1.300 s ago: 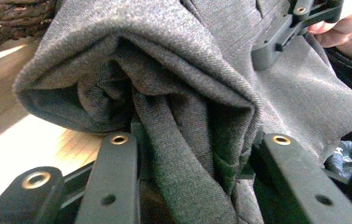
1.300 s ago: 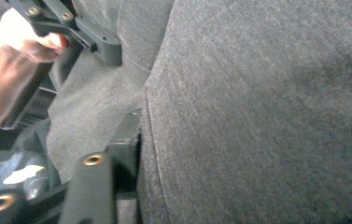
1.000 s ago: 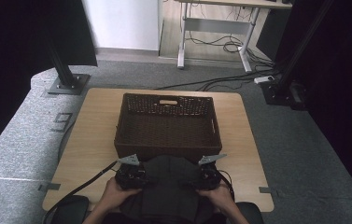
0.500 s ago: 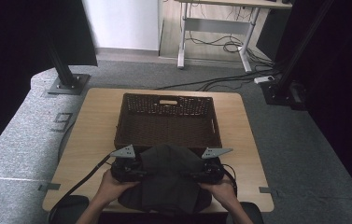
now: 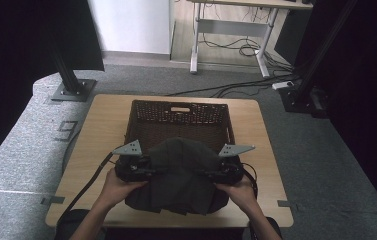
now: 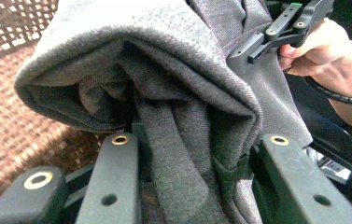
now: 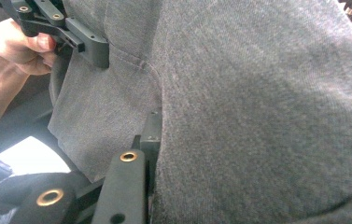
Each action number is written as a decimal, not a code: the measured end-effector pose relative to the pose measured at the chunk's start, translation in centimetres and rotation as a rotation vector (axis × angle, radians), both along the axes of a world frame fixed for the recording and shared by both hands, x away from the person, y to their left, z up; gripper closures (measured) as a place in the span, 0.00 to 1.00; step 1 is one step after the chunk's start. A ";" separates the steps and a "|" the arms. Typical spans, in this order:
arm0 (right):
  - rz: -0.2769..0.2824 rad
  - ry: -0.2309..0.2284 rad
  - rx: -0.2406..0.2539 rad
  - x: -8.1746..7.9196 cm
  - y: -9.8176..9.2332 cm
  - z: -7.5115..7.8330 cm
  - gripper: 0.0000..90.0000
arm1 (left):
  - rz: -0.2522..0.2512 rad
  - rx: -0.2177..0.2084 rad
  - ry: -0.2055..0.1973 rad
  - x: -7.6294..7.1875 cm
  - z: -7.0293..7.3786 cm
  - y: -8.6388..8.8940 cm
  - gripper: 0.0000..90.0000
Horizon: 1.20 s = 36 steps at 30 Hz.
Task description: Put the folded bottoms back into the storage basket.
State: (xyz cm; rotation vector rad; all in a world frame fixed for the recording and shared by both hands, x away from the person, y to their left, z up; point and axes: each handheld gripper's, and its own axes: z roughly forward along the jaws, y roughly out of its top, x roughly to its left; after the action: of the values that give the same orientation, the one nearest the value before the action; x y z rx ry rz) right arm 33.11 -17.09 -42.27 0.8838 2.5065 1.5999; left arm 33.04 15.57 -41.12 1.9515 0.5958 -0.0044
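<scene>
I have the folded grey garment (image 5: 178, 172) clamped at both ends: the left tongs (image 5: 148, 169) pinch a thick bunch of folds (the left gripper view shows cloth packed between the jaws), and the right tongs (image 5: 211, 172) grip the other edge, having just been closing onto the fabric. The bundle hangs between them above the near edge of the worktop (image 5: 101, 125), its far end just over the front rim of the dark wicker basket (image 5: 178, 112).

To do this step well, I'd keep both hands level and equally spaced so the fold doesn't sag open, carry it forward until it clears the rim, then lower it flat into the basket before letting go.

A second ago the garment sat low at the worktop's near edge, short of the basket. Since then both hands have raised it and it now overlaps the rim. The basket has not shifted.
</scene>
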 end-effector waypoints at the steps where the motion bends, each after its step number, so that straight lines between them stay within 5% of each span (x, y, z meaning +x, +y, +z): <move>1: -0.001 -0.006 0.001 0.2 0.0 0.4 0.70 | 0.005 -0.004 -0.002 0.2 0.4 0.0 0.70; 22: -0.062 -0.127 -0.010 5.4 0.4 7.7 0.71 | 0.033 -0.008 -0.069 5.9 7.7 0.0 0.70; 29: -0.091 -0.162 -0.026 7.7 0.6 9.1 0.71 | 0.038 -0.024 -0.086 8.7 8.7 -0.1 0.70; 36: -0.116 -0.178 -0.052 10.1 1.1 9.3 0.71 | 0.031 -0.028 -0.087 11.4 8.3 0.2 0.70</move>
State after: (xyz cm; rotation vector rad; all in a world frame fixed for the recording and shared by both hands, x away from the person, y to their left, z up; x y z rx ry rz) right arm 43.24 -15.94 -33.00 0.8248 2.3214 1.4994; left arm 44.42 15.79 -32.85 1.9053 0.5657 0.0910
